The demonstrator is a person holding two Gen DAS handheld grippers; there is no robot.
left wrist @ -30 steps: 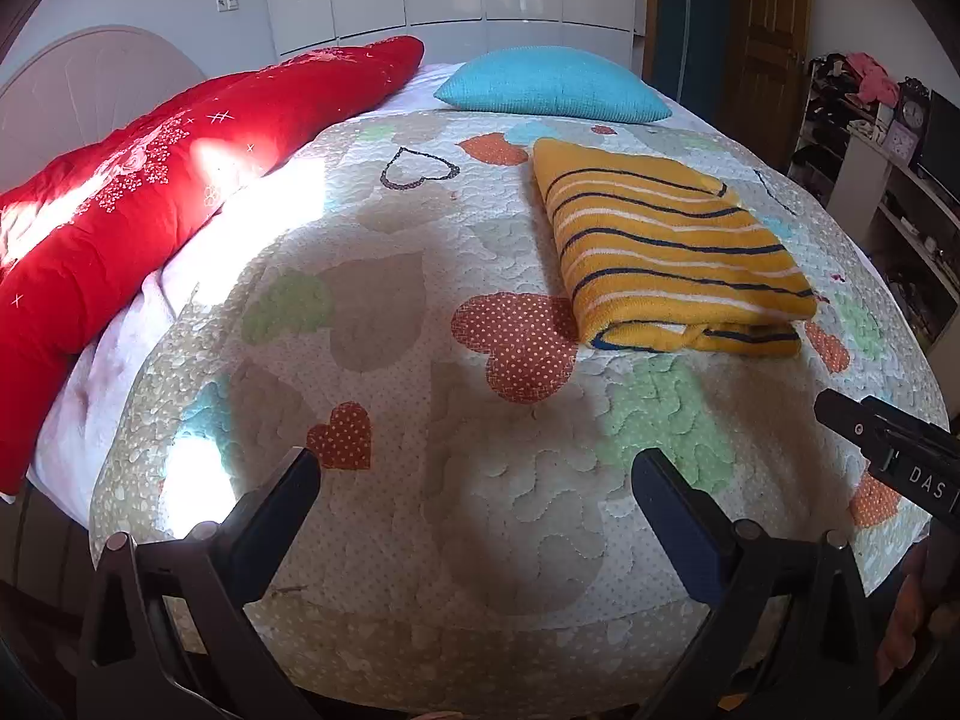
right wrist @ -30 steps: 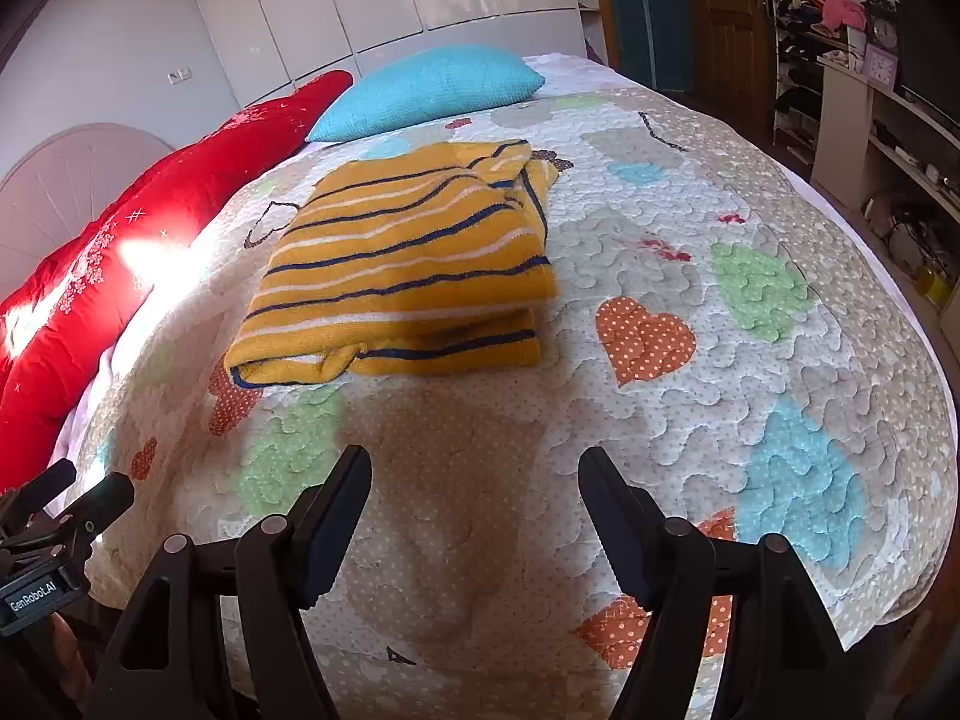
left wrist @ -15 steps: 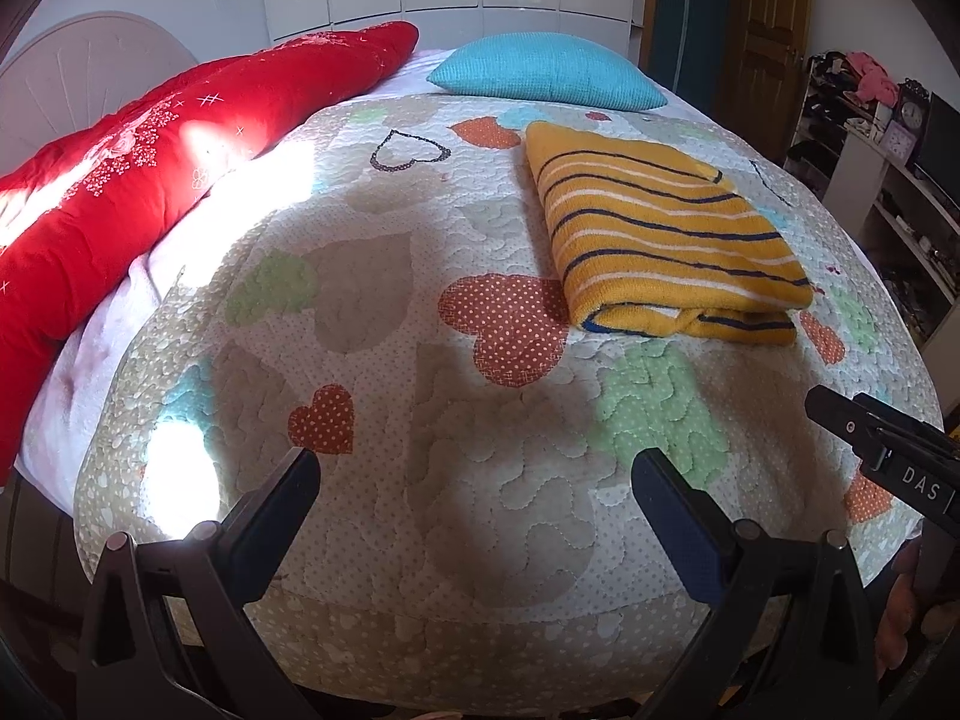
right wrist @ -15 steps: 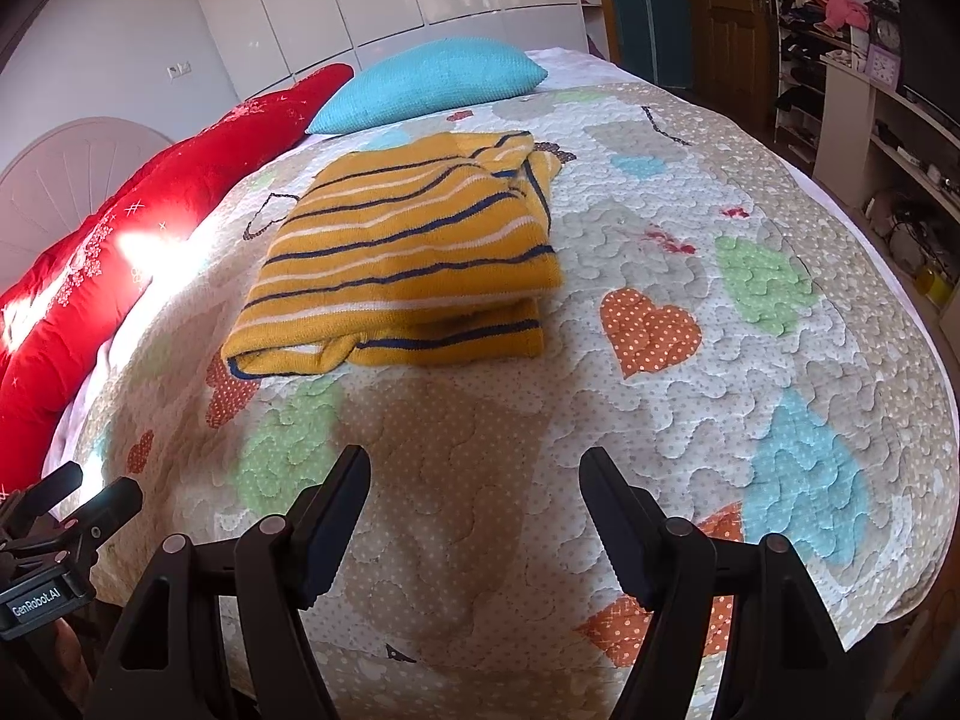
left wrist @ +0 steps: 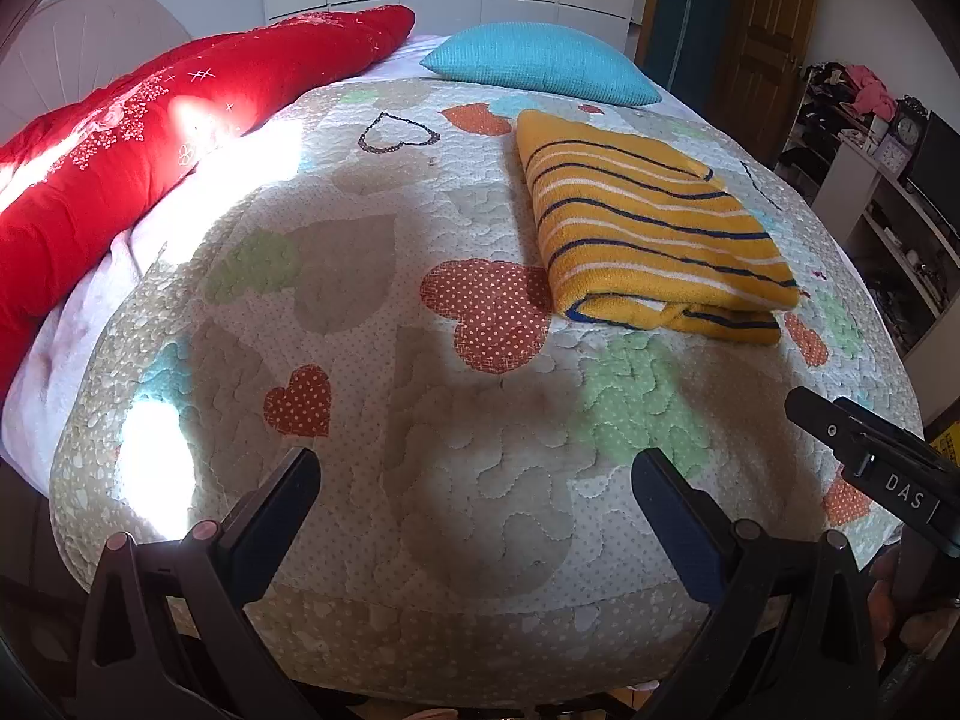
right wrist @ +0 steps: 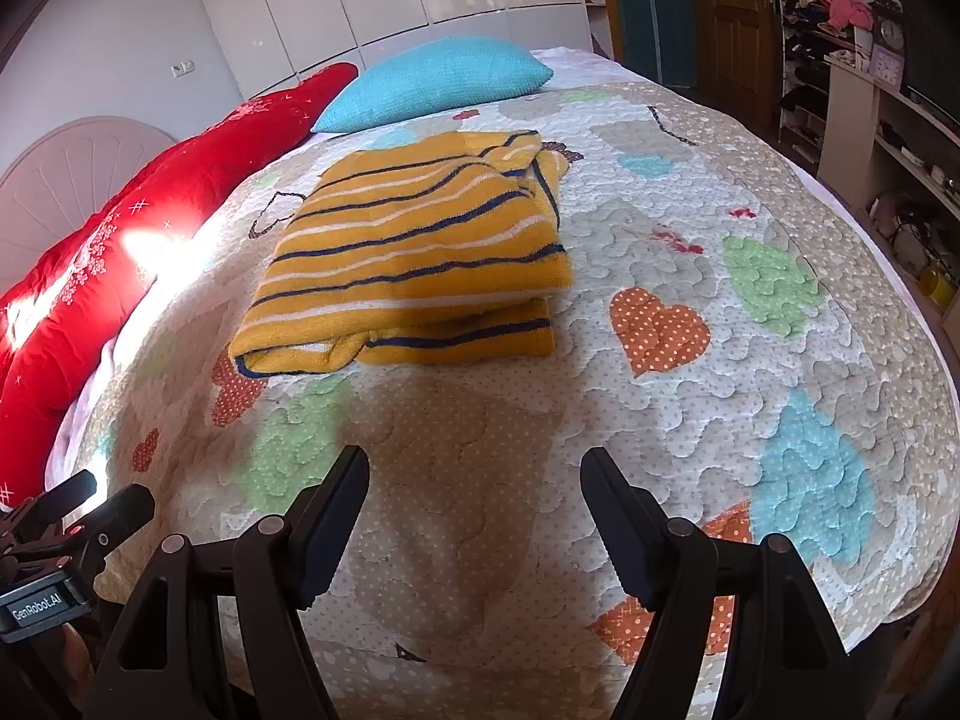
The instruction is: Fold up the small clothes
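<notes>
A yellow knit garment with navy and white stripes lies folded into a flat rectangle on the quilted heart-pattern bedspread; it also shows in the right wrist view. My left gripper is open and empty, over the near edge of the bed, well short of the garment. My right gripper is open and empty, also over the near edge, with the garment ahead and slightly left. Each gripper's body shows at the edge of the other's view.
A red duvet runs along the left side of the bed. A turquoise pillow lies at the head. Shelves with clutter stand to the right, with a wooden door and white wardrobes behind.
Both grippers have drifted a little so the folded garment sits slightly nearer in both views. The garment has not moved and the jaws stay open.
</notes>
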